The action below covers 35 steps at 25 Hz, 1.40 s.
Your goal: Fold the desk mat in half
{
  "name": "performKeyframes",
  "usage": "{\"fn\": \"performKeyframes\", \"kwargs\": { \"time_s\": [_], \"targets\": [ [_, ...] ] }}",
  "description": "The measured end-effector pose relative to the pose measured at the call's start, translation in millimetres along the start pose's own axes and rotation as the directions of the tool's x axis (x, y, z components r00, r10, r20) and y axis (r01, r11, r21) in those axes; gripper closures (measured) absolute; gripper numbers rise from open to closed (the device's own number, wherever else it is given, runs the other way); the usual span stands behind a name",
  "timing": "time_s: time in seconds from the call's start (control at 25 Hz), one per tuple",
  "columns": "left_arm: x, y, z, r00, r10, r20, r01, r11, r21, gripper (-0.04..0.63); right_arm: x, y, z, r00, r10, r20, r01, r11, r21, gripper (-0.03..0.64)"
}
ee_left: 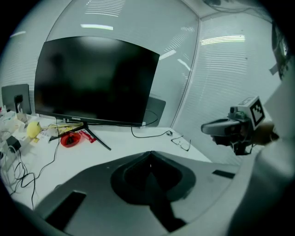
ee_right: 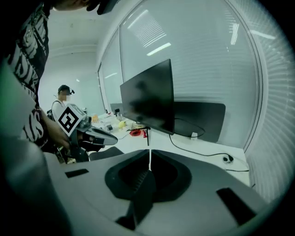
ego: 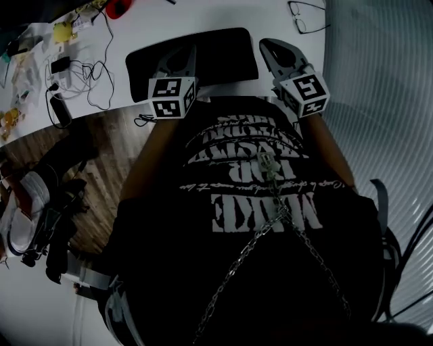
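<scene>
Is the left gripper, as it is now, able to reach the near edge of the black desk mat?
Probably yes. The left gripper hangs over the desk mat's near edge with nothing between them; the cables lie off to one side. Its jaws are shut and must open first.

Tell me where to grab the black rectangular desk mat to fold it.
Likely its near long edge at both corners, coming low from the person's side: the black rectangular desk mat lies flat on the white desk, leaving only edges to pinch.
</scene>
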<state>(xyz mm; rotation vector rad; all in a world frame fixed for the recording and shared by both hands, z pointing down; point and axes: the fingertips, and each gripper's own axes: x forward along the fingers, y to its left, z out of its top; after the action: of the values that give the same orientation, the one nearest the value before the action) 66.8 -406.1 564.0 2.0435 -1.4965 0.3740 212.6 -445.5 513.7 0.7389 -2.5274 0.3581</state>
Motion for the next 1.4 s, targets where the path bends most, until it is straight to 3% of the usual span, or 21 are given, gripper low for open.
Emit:
{"fn": "performKeyframes", "kwargs": {
  "time_s": [0.24, 0.36, 0.4, 0.48, 0.56, 0.72, 0.8, 0.88, 1.04, 1.08, 1.12, 1.16, 1.2, 1.24, 1.28, 1.32, 1.36, 1.4],
  "targets": [
    [17, -5, -39, 0.997, 0.021, -0.076, -0.019, 1.000, 0.016, 0.588, 19, -10, -65, 0.988, 0.089, -0.126, -0.081, 0.995, 0.066, 0.618],
    [31, -14, -60, 0.993, -0.023, -0.116, 0.021, 1.000, -0.019, 0.587, 27, -14, -110, 0.968, 0.138, -0.208, -0.100, 0.978, 0.180, 0.610],
    [38, -17, -68, 0.990, -0.042, -0.132, 0.037, 0.999, -0.039, 0.586, 28, -17, -126, 0.960, 0.158, -0.232, -0.102, 0.966, 0.237, 0.575],
    [51, -21, -78, 0.984, -0.066, -0.163, 0.056, 0.996, -0.063, 0.587, 32, -24, -153, 0.940, 0.218, -0.262, -0.107, 0.919, 0.380, 0.483],
    [58, -21, -81, 0.981, -0.073, -0.179, 0.062, 0.996, -0.067, 0.587, 32, -22, -173, 0.916, 0.300, -0.266, -0.122, 0.839, 0.530, 0.413],
    [61, -13, -89, 0.980, -0.066, -0.189, 0.056, 0.997, -0.055, 0.587, 28, -7, -201, 0.875, 0.442, -0.198, -0.158, 0.647, 0.746, 0.407],
    [61, -7, -94, 0.978, -0.060, -0.197, 0.053, 0.998, -0.041, 0.586, 31, 4, -211, 0.849, 0.501, -0.167, -0.184, 0.577, 0.796, 0.407],
    [62, -3, -94, 0.977, -0.070, -0.203, 0.063, 0.997, -0.040, 0.588, 38, 13, -215, 0.826, 0.545, -0.143, -0.219, 0.544, 0.810, 0.407],
    [62, -9, -88, 0.962, -0.124, -0.244, 0.120, 0.992, -0.032, 0.586, 58, 20, -193, 0.819, 0.574, -0.023, -0.333, 0.507, 0.795, 0.407],
    [61, -12, -85, 0.957, -0.139, -0.254, 0.138, 0.990, -0.022, 0.586, 65, 19, -185, 0.820, 0.573, -0.001, -0.359, 0.514, 0.779, 0.407],
    [60, -16, -81, 0.954, -0.153, -0.256, 0.156, 0.988, -0.009, 0.586, 73, 18, -177, 0.825, 0.565, 0.005, -0.377, 0.543, 0.750, 0.407],
    [58, -19, -75, 0.953, -0.166, -0.252, 0.174, 0.985, 0.009, 0.586, 80, 17, -169, 0.836, 0.549, -0.011, -0.385, 0.601, 0.700, 0.407],
    [56, -21, -68, 0.953, -0.176, -0.245, 0.190, 0.981, 0.035, 0.581, 87, 16, -163, 0.851, 0.524, -0.043, -0.387, 0.680, 0.623, 0.424],
    [53, -22, -60, 0.954, -0.181, -0.240, 0.203, 0.976, 0.074, 0.552, 92, 16, -155, 0.866, 0.493, -0.079, -0.388, 0.765, 0.514, 0.506],
    [51, -21, -52, 0.955, -0.178, -0.236, 0.212, 0.969, 0.130, 0.506, 94, 19, -145, 0.878, 0.467, -0.105, -0.399, 0.834, 0.380, 0.519],
    [49, -19, -42, 0.957, -0.167, -0.235, 0.217, 0.955, 0.202, 0.470, 95, 25, -132, 0.884, 0.454, -0.116, -0.419, 0.877, 0.235, 0.542],
    [46, -17, -32, 0.960, -0.153, -0.235, 0.218, 0.934, 0.282, 0.445, 92, 33, -118, 0.883, 0.453, -0.117, -0.445, 0.891, 0.095, 0.558],
    [43, -15, -23, 0.962, -0.139, -0.235, 0.220, 0.905, 0.365, 0.420, 86, 42, -105, 0.879, 0.463, -0.115, -0.469, 0.883, -0.031, 0.564]
  ]
}}
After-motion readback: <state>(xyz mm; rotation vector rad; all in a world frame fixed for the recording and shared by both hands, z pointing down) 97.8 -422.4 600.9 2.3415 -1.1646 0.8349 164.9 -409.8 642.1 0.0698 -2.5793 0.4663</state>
